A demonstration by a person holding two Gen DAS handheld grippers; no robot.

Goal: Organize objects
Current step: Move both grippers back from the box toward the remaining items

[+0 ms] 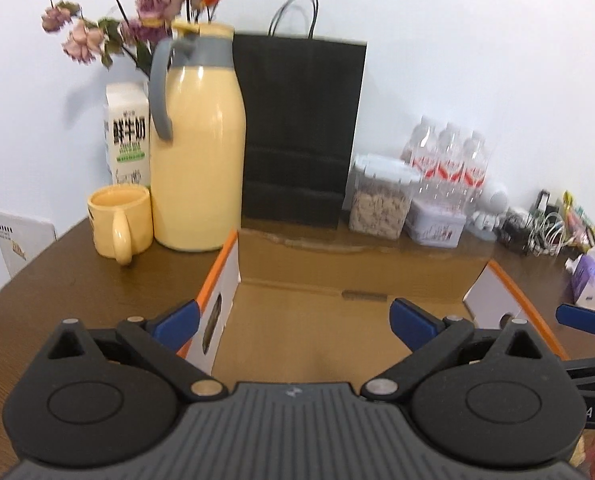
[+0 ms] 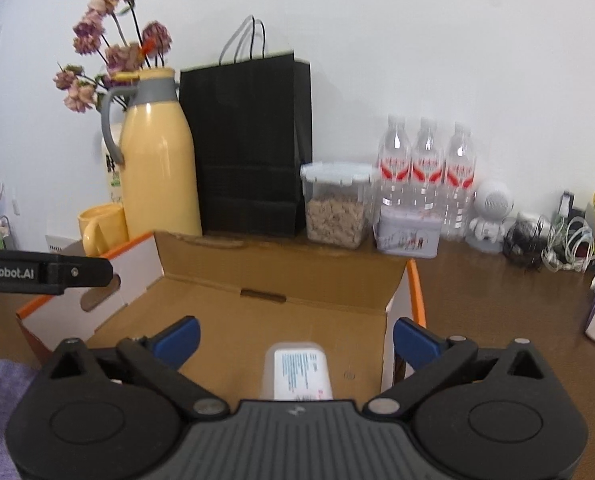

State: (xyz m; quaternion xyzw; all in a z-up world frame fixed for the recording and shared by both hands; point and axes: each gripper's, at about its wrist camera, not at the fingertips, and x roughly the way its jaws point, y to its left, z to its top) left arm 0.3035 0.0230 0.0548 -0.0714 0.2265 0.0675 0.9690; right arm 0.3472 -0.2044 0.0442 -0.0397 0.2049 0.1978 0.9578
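- Step in hand, as I judge it: filling the open cardboard box point(image 2: 281, 320). A white container with a printed label point(image 2: 297, 372) lies on the box floor, near side, just ahead of the right claw point(image 2: 295, 340).
- The right claw stands wide open; the container sits low between its blue pads but they do not press on it, so it looks set down, not held.
- The left claw point(image 1: 295, 318) is also wide open and holds nothing; it hangs over the near left part of the box, whose floor shows bare in that view.
- Next move, by my reckoning: lift both claws clear of the box walls and go for another loose item. Each claw is already open enough to take one.
- The brown wooden table point(image 1: 77, 288) carries, along the far edge, a yellow mug point(image 1: 119, 220), a yellow jug point(image 1: 201, 140), a milk carton point(image 1: 127, 132), a black paper bag point(image 1: 301, 128), a clear canister of cereal point(image 2: 335, 204), three water bottles point(image 2: 427, 160), a small tin point(image 2: 409, 236), and tangled cables at far right.
- Behind all this is a plain white wall point(image 2: 417, 40); dried flowers point(image 1: 137, 8) rise behind the jug.
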